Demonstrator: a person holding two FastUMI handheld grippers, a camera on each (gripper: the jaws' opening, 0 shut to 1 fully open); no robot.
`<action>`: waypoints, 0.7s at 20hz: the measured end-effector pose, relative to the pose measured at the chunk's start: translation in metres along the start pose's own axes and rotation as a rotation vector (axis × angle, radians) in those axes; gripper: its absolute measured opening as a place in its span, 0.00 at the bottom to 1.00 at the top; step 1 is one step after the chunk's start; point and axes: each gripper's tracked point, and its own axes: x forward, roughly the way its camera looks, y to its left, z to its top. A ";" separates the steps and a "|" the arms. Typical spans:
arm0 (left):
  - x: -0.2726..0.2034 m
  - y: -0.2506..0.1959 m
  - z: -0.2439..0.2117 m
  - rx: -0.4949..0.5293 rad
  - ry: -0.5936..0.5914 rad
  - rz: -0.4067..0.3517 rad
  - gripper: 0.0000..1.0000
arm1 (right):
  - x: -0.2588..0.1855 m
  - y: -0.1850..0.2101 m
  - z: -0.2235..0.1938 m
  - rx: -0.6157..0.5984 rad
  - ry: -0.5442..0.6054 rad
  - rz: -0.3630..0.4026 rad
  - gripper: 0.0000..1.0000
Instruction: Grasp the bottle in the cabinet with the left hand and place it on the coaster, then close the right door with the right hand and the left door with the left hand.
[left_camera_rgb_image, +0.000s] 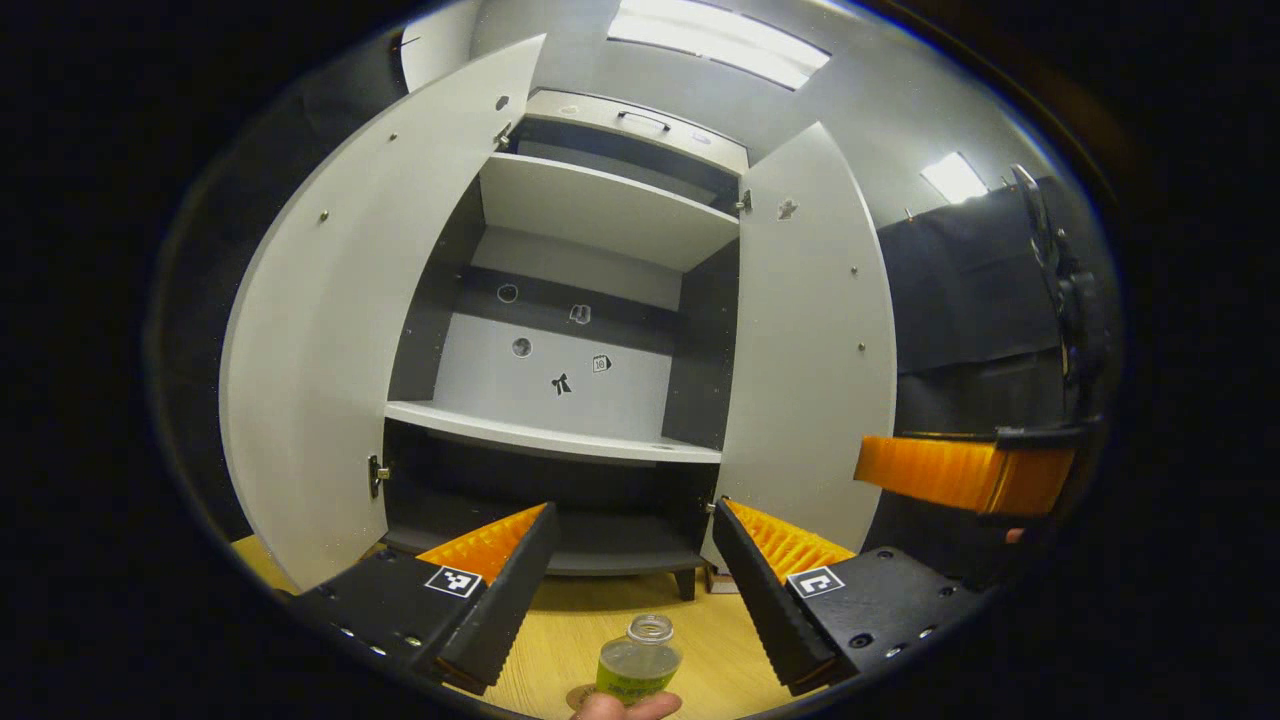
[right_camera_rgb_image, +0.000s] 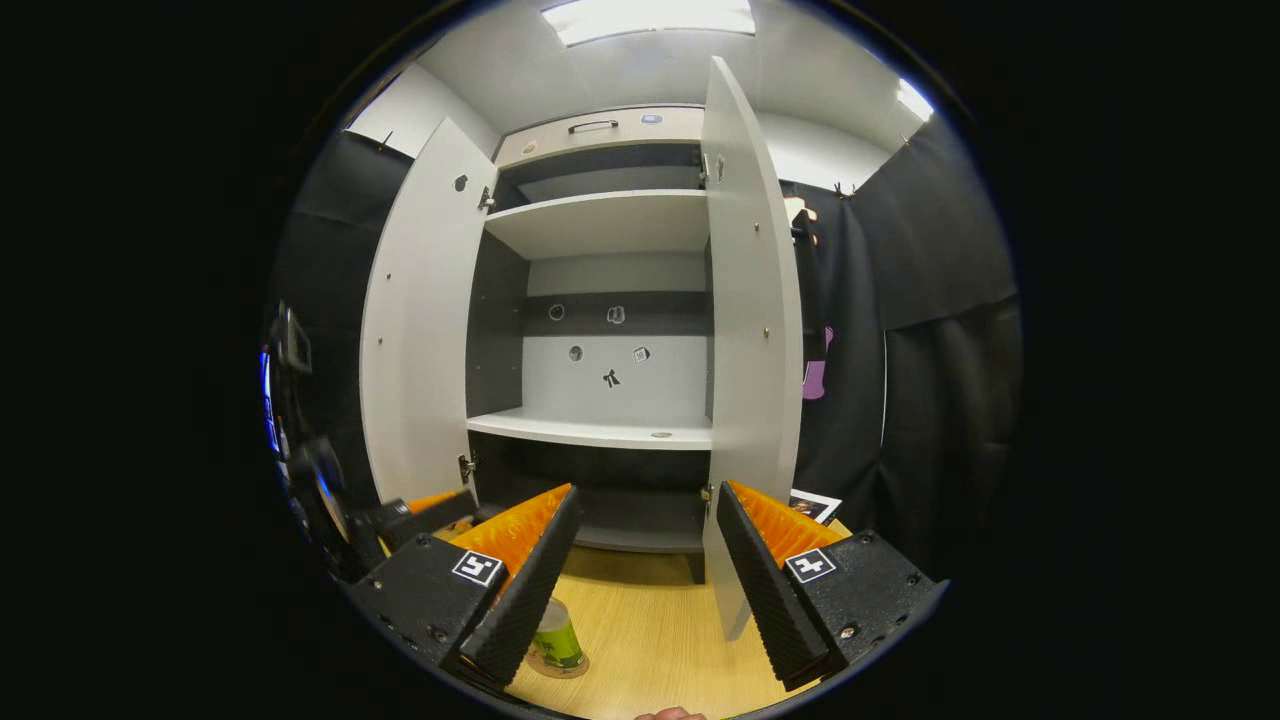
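Note:
A small clear bottle (left_camera_rgb_image: 640, 660) with a green label stands upright on a round coaster (left_camera_rgb_image: 580, 695) on the wooden table, below and between the fingers of my left gripper (left_camera_rgb_image: 633, 510), which is open and apart from it. The right gripper view has the bottle (right_camera_rgb_image: 556, 632) on the coaster (right_camera_rgb_image: 560, 666) beside its left finger. My right gripper (right_camera_rgb_image: 648, 492) is open and holds nothing. Both cabinet doors stand open: the left door (left_camera_rgb_image: 330, 350) and the right door (left_camera_rgb_image: 810, 340), which is nearly edge-on (right_camera_rgb_image: 750, 330) just ahead of the right gripper.
The cabinet's white shelves (left_camera_rgb_image: 550, 435) are bare, with small stickers on the back wall. One of the right gripper's fingers (left_camera_rgb_image: 930, 472) juts in beside the right door. A person's fingertip (left_camera_rgb_image: 625, 707) is at the bottom edge. A card (right_camera_rgb_image: 815, 505) lies on the table at right.

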 end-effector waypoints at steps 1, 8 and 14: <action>-0.001 0.005 0.004 -0.001 0.011 0.015 0.99 | 0.001 -0.002 -0.001 0.007 -0.009 -0.011 0.85; -0.027 0.027 -0.003 0.036 0.089 0.117 0.95 | 0.007 -0.001 -0.026 0.118 0.031 0.028 0.85; -0.029 0.026 -0.010 0.044 0.123 0.114 0.95 | -0.001 -0.017 0.039 0.106 -0.061 0.076 0.85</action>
